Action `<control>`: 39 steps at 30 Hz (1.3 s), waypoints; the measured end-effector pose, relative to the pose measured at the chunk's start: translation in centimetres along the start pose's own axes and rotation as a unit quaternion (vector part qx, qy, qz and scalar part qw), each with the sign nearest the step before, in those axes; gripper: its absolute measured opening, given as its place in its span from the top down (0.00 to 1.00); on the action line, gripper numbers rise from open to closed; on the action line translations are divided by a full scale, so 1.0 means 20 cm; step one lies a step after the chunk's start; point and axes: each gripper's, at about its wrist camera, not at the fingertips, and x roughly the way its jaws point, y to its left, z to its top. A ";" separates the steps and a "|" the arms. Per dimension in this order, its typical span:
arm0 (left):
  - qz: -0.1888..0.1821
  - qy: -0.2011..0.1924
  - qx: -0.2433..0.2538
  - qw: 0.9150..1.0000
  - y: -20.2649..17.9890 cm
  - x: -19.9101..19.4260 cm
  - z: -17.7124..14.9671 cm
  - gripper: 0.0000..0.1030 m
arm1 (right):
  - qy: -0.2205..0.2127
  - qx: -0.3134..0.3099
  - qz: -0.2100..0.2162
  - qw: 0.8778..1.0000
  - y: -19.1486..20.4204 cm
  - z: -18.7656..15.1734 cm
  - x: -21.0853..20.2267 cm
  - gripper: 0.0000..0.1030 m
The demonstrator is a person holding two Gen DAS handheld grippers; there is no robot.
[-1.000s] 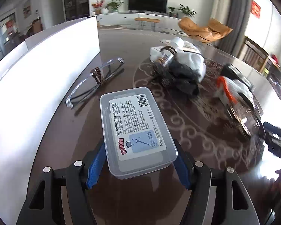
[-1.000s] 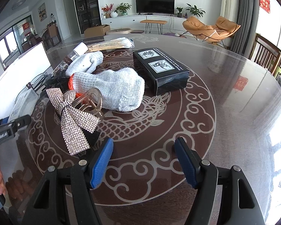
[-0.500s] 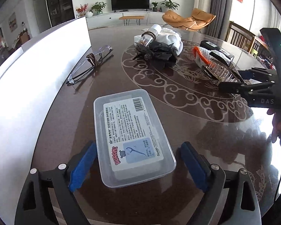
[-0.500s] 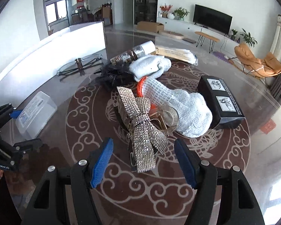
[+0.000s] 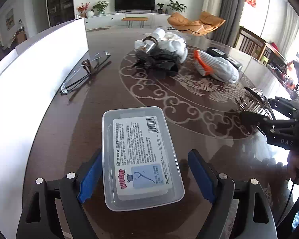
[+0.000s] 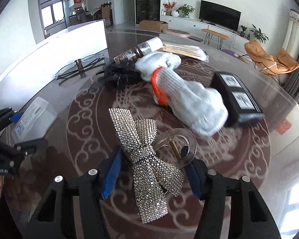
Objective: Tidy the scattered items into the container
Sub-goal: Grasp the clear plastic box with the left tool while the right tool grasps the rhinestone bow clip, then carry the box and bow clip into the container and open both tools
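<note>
Left tool [image 5: 143, 176] sits spread wide around the clear plastic floss-pick box [image 5: 138, 155] on the dark tabletop [image 5: 89, 107], left pad touching its wall, right pad off it. Right tool [image 6: 152, 172] straddles the rhinestone bow hair clip [image 6: 145, 157], jaws parted, pads close at each side; whether they grip it, I cannot tell. White gloves [image 6: 189, 101] at one o'clock, eyeglasses [image 6: 79, 67] at eleven, black box [image 6: 237, 97] beside the gloves.
</note>
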 end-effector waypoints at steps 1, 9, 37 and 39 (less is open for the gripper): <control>0.000 -0.003 0.007 1.000 -0.02 -0.01 -0.01 0.20 | 0.001 0.002 -0.008 1.000 -0.02 -0.06 -0.05 0.42; 0.023 0.015 0.036 0.999 -0.10 0.04 0.03 0.04 | 0.013 0.018 -0.032 0.999 -0.11 -0.20 -0.16 0.40; -0.066 -0.023 -0.075 0.995 -0.02 -0.24 -0.09 0.40 | -0.015 0.058 0.014 0.998 0.06 -0.29 -0.38 0.52; -0.067 -0.047 -0.081 0.993 0.01 -0.36 -0.03 0.40 | -0.018 0.039 0.033 0.999 0.16 -0.22 -0.38 0.52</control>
